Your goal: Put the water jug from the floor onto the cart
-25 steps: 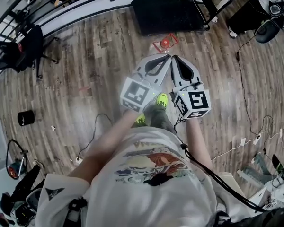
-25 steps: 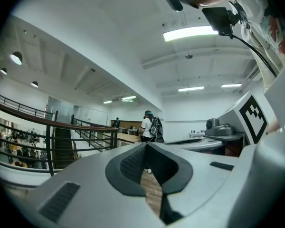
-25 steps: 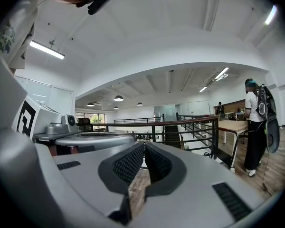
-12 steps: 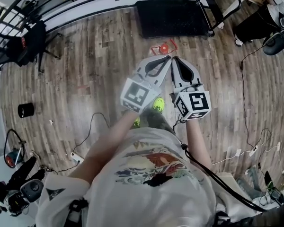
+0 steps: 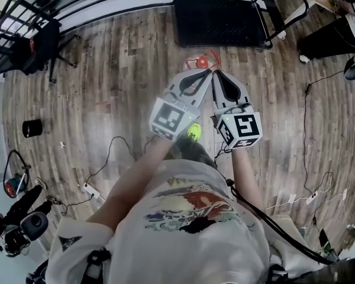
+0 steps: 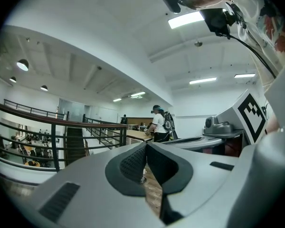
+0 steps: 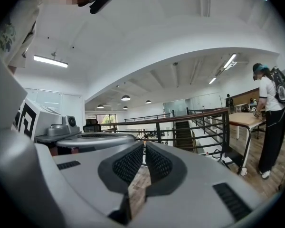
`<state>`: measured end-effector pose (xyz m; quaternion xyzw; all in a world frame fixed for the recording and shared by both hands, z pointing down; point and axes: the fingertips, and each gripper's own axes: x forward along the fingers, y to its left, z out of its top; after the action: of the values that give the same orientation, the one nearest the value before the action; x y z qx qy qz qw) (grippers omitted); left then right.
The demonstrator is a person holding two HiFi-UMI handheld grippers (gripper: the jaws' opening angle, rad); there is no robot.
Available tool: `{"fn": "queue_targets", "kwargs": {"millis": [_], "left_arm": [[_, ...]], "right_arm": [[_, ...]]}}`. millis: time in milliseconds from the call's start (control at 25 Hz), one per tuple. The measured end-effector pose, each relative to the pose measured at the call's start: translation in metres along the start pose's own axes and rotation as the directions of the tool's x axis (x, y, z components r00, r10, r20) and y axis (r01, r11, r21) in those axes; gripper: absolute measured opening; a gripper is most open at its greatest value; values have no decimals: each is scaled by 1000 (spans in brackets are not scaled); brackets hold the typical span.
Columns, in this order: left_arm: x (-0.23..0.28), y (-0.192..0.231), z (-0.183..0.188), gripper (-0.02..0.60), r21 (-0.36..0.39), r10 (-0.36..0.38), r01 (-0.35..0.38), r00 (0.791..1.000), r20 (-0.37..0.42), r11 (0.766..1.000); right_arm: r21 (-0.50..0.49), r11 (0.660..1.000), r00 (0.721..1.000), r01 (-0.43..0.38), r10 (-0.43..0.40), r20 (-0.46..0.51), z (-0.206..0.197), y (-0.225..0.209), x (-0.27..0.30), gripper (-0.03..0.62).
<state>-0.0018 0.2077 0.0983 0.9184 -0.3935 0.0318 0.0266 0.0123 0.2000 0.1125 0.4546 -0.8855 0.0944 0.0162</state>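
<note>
Head view: both grippers are held out level in front of the person, nose to nose. The left gripper (image 5: pixel 207 74) and right gripper (image 5: pixel 219 74) touch at the tips. Jaw gaps can't be read from up here.

The railing (image 5: pixel 15 10) runs along the far edge of the wood floor (image 5: pixel 106 87). A black platform (image 5: pixel 219 19) with an upright frame at one end lies flat just inside the railing. It may be the cart, can't confirm.

A red-topped item (image 5: pixel 204 58) sits on the floor between the platform and the gripper tips. It is small and partly cut off by the left jaw, so I can't tell whether it is the water jug. Neither gripper touches it.

Well away from the railing there is a black cylinder (image 5: pixel 31 128) on the floor, plus loose cables (image 5: pixel 115 152). The person's torso hides the near floor. One yellow-green shoe (image 5: pixel 194 131) shows under the grippers.

Left gripper view: the pads meet at the tip with nothing between them, and only floor shows through the notch below. The railing (image 6: pixel 52 120) is off to one side, with stairs behind it. A person with a backpack (image 6: pixel 157 123) stands past the railing's end. The right gripper's body and marker cube fill the other edge.

Right gripper view: the jaws are closed to a hairline and empty. The railing (image 7: pixel 190 115) is straight ahead. A table (image 7: pixel 247 120) stands beside it, with a standing person (image 7: pixel 270 122) cut off at the frame edge. The white ceiling has strip lights.
</note>
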Motion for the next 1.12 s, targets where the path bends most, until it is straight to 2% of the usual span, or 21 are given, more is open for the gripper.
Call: {"fn": "queue_targets", "kwargs": {"millis": [240,560,1120], "left_arm": [[13,-2,-10,0,-8,10,-11,1000,-25,1000],[20,13,-27,0,-19,0,-1,999,-39,1000],[77,65,-24,2,-3,-119,119,992,-44,993]], "right_arm": [[29,999,999,-31,32,-20,-10,-14,3,21],[43,999,999,-20,21,-32,-23,-19,19,21],[37,997,997,67,-66,-45,-12,-64,78,21]]}}
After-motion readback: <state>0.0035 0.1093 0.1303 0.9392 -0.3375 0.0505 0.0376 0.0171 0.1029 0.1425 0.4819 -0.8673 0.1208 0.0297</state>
